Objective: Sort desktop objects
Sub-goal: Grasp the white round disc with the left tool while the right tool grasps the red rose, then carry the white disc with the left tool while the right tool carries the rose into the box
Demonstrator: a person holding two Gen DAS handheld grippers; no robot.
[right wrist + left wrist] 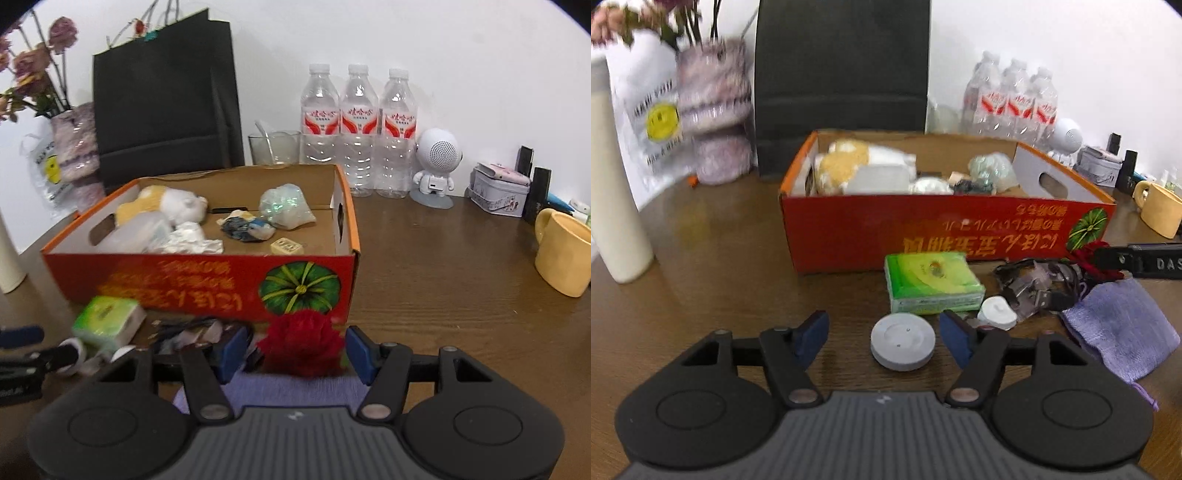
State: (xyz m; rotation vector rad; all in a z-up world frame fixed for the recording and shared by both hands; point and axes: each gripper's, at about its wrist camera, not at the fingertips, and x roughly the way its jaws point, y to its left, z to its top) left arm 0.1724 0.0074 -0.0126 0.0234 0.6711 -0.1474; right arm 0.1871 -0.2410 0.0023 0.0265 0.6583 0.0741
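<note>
A: Brown wooden desk [443,266] runs under both your grippers, with the red cardboard box [923,225] straight ahead of each and three water bottles [358,129] by the white wall behind it.

B: And my left gripper [884,338]?

A: Your jaws stand apart around the grey round disc [903,341]; neither blue pad touches it. Just beyond sits the green tissue pack [932,282], and off to your right lie a small white cap [997,312] and a purple pouch [1123,325].

B: My right gripper [295,350]?

A: A red fabric flower [301,345] sits between its pads. Your right pad meets it; I cannot tell whether the left one presses.
</note>
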